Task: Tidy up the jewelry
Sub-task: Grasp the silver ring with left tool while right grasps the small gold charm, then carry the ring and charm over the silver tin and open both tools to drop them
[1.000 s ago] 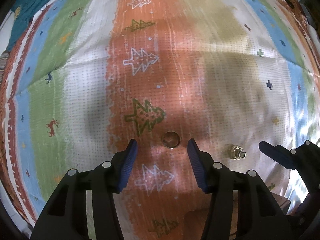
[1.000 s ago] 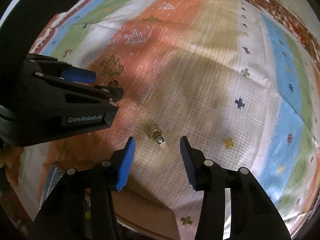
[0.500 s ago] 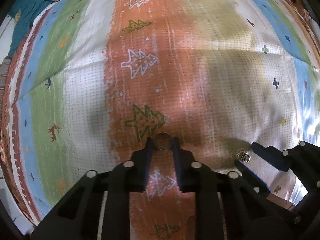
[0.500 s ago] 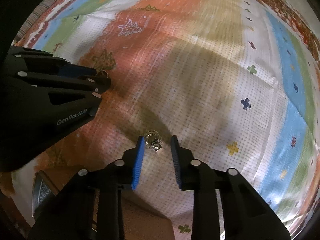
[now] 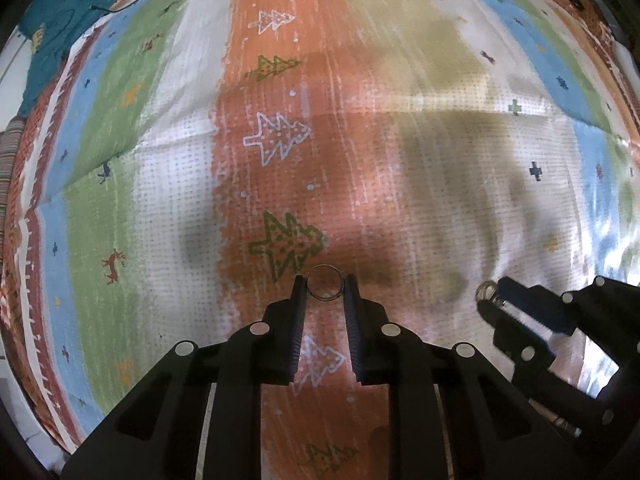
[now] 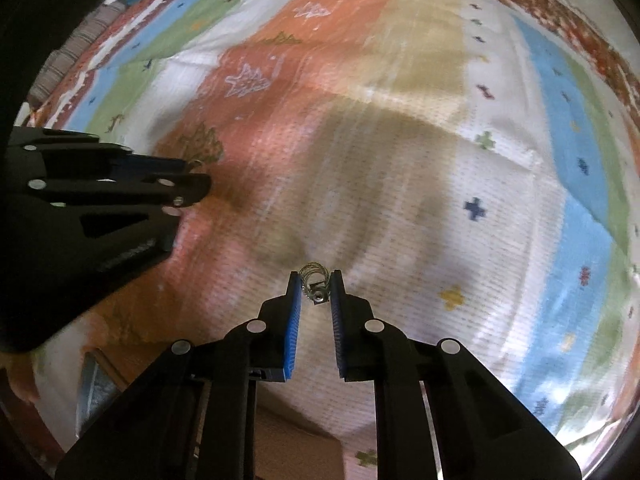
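Note:
A thin plain ring [image 5: 325, 283] sits between the fingertips of my left gripper [image 5: 325, 289], which is shut on it just above the striped cloth [image 5: 360, 140]. A gold ring with a square stone [image 6: 315, 285] is pinched between the blue pads of my right gripper [image 6: 314, 283]. In the left wrist view the right gripper [image 5: 493, 295] shows at the right with the gold ring [image 5: 485, 290] at its tip. In the right wrist view the left gripper [image 6: 198, 176] comes in from the left with the plain ring [image 6: 199, 165] at its tip.
A colourful striped cloth with tree and cross patterns covers the whole surface. A teal fabric [image 5: 68, 20] lies at the far left. A brown box edge [image 6: 296, 440] shows under the cloth's near edge.
Both grippers went from wide open around the rings to closed on them. Each ring now sits pinched at the fingertips.

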